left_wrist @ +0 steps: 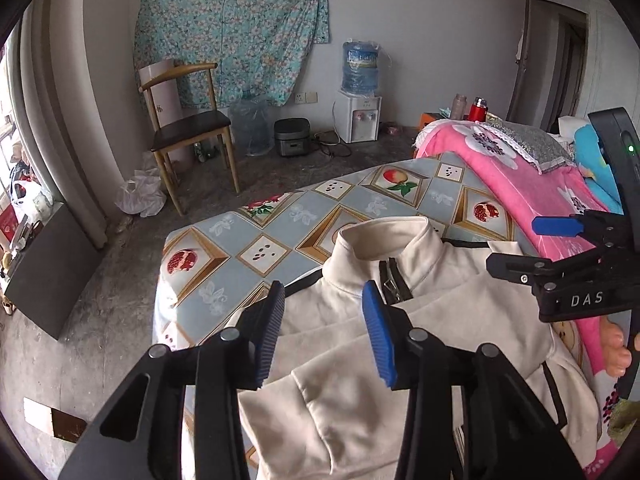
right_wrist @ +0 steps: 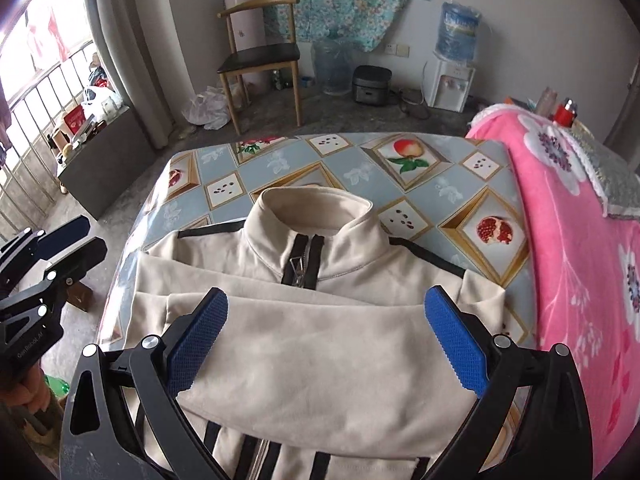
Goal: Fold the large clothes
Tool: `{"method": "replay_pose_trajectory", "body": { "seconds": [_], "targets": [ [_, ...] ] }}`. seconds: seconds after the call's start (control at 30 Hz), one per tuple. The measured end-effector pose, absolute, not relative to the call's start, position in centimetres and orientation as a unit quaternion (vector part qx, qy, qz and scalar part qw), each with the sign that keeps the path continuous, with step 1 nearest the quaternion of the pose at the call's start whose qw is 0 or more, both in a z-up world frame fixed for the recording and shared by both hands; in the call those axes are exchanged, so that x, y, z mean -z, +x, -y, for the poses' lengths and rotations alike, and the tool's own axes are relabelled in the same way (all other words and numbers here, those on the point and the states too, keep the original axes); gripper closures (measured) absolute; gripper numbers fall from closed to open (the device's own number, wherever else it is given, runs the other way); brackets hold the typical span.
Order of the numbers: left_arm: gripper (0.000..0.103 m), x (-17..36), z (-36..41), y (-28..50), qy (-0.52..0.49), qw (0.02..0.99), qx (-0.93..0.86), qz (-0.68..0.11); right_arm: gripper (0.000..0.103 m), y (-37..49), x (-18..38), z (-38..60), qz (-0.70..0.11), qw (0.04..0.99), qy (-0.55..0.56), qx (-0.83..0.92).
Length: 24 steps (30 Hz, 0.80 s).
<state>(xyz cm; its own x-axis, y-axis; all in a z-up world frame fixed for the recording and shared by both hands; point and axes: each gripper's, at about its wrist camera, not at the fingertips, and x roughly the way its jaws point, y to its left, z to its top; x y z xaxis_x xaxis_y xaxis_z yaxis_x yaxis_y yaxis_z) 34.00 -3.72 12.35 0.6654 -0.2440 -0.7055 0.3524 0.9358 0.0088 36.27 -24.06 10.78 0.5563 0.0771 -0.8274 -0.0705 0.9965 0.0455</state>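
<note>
Cream jacket [right_wrist: 320,344] folded on desk [right_wrist: 432,184], collar far, below both grippers, left fingers [left_wrist: 276,320] spread, right fingers [right_wrist: 456,340] spread wide, nothing held

Grey walls carry a floral cloth [left_wrist: 232,28]; a wooden chair [left_wrist: 188,128] and water dispenser [left_wrist: 360,116] stand on concrete floor [left_wrist: 80,320]. Daylight enters a barred window [right_wrist: 40,92].

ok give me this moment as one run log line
left gripper: open, holds nothing | right gripper: open, holds nothing | cream jacket: on table, sleeves folded across front, collar far end | bottom fold: not yet done
</note>
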Motion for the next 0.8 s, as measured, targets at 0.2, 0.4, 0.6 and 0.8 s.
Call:
{"method": "replay_pose_trajectory", "body": {
  "seconds": [0.2,0.4,0.6,0.8],
  "targets": [
    [0.063,-7.5,7.6,41.7,0.058,0.892,0.155,-0.421,0.007,43.2,-6.4,26.2,-0.515,0.856,0.035,-0.016],
    [0.053,-3.5,10.9,47.4,0.039,0.871,0.151,-0.466,0.008,48.3,-3.2,27.6,-0.552,0.833,0.043,0.008],
    [0.053,-0.9,11.5,50.8,0.013,0.863,0.104,-0.493,0.008,51.2,-1.2,28.4,-0.57,0.82,0.061,0.012],
    [0.053,0.2,12.4,51.9,0.062,0.858,0.088,-0.502,0.008,52.0,-0.2,27.7,-0.584,0.81,-0.008,0.052]
  ]
}}
